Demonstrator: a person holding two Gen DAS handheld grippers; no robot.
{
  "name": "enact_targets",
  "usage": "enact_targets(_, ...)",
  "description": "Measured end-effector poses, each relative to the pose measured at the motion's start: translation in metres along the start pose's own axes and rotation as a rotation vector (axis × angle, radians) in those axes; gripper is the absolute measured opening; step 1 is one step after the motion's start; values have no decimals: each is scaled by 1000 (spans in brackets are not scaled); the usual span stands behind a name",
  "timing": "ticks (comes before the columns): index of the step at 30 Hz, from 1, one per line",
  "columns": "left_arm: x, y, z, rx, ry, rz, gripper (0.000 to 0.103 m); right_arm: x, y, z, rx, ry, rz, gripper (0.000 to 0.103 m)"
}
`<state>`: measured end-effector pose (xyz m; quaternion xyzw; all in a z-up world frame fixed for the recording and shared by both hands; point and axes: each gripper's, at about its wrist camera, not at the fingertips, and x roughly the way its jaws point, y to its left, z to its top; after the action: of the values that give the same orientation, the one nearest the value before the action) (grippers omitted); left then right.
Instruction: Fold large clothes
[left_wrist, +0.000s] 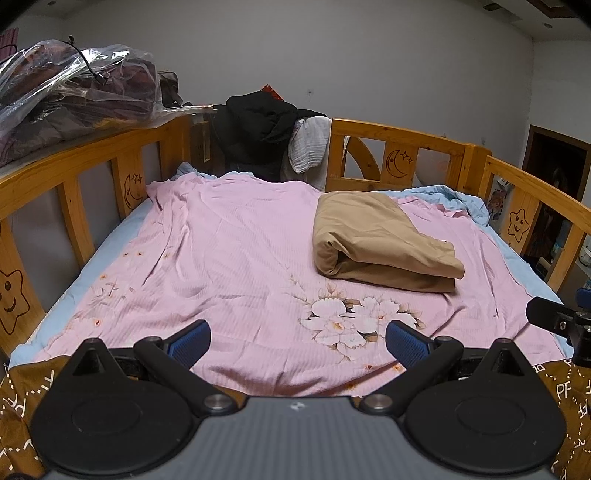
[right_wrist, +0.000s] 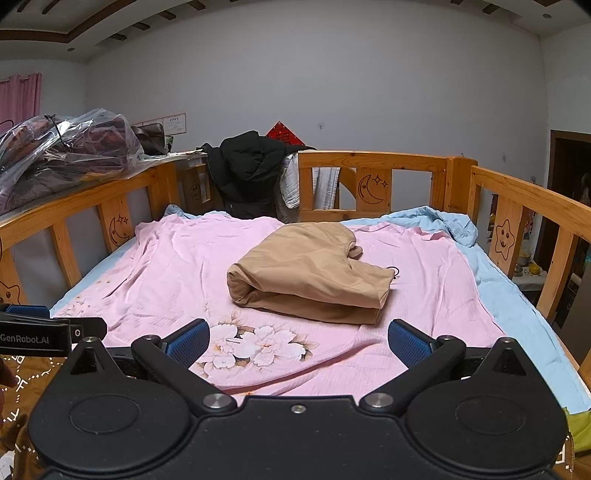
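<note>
The tan folded garment (right_wrist: 310, 280) lay on the pink floral sheet (right_wrist: 155, 273), right of the bed's middle, its rolled edge facing the cameras. Both the left gripper (left_wrist: 297, 341) and the right gripper (right_wrist: 299, 341) hung wide open and empty above the sheet's near edge. Wooden rails (right_wrist: 373, 157) fenced three sides; open sheet lay left of the garment.

A pink floral sheet (left_wrist: 229, 251) covers the bed, with a light blue blanket (right_wrist: 517, 306) showing along its right and far edges. A wooden bed rail (right_wrist: 373, 158) carved with moons and stars runs around the left, far and right sides. A black jacket (right_wrist: 247, 170) hangs over the far rail, just beside a white cloth (left_wrist: 308, 147). Far left, a clear plastic bag of dark clothes (left_wrist: 62, 92) rests on a ledge. A brown patterned fabric (left_wrist: 18, 398) lies at the near edge.
</note>
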<state>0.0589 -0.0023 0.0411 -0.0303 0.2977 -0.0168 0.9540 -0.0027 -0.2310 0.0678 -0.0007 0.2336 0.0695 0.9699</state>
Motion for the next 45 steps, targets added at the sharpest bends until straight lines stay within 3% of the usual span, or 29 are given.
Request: enact_targets(45, -3, -6, 0, 44, -7, 2, 103, 0, -1, 0, 9, 1, 0, 102)
